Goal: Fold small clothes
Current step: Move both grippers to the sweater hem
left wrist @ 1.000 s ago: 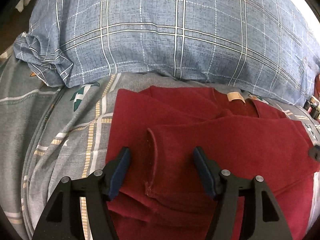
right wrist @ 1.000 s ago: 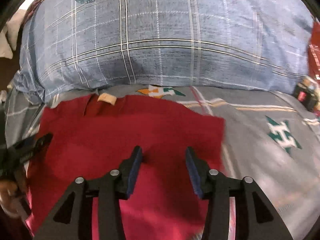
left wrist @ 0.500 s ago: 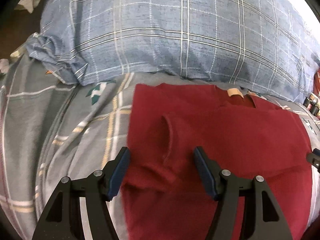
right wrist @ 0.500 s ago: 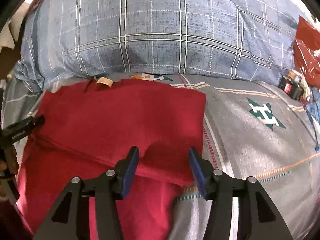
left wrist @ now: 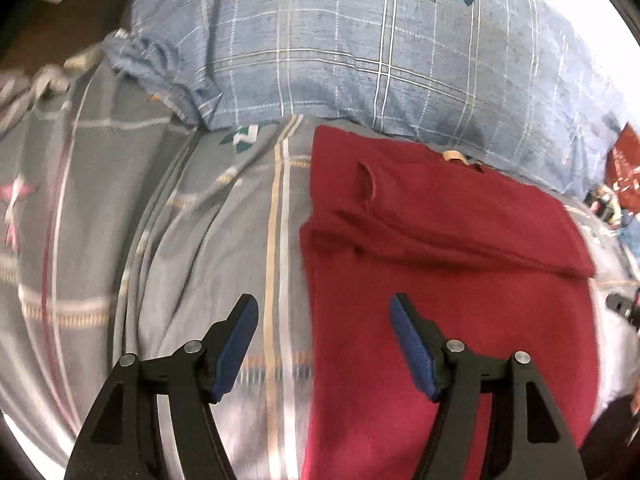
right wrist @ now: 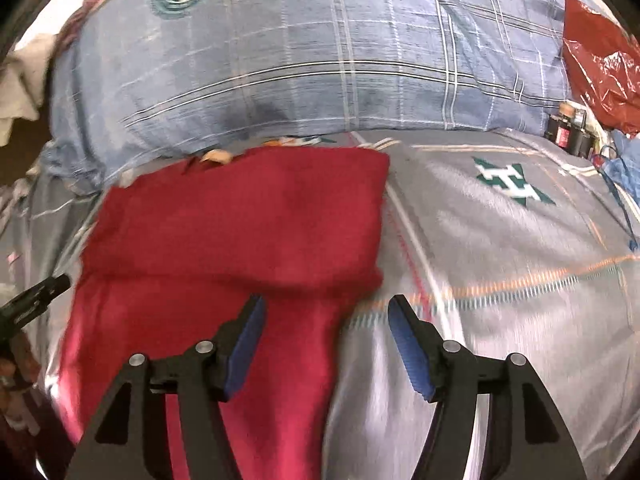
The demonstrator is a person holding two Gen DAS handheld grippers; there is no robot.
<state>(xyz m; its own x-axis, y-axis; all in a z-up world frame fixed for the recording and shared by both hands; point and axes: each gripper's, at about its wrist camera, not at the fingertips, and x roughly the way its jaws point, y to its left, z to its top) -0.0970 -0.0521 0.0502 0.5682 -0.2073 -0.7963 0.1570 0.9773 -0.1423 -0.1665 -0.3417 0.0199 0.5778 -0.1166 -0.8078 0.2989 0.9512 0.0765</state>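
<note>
My left hand-held gripper (left wrist: 324, 344) and right hand-held gripper (right wrist: 324, 340) now open, pulled back off red shirt (left wrist: 440, 280); sleeves folded, bottom fold next.

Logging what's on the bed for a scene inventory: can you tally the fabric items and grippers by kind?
Red garment: 1
Blue plaid pillow: 1
Grey patterned bedsheet: 1
Red plastic bag: 1
Grippers: 2, left gripper and right gripper, both open and empty
Total: 6

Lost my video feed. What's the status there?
Left gripper open, right gripper open, both empty. Dark red knit shirt partly folded on grey bedsheet. Nothing blocking.
</note>
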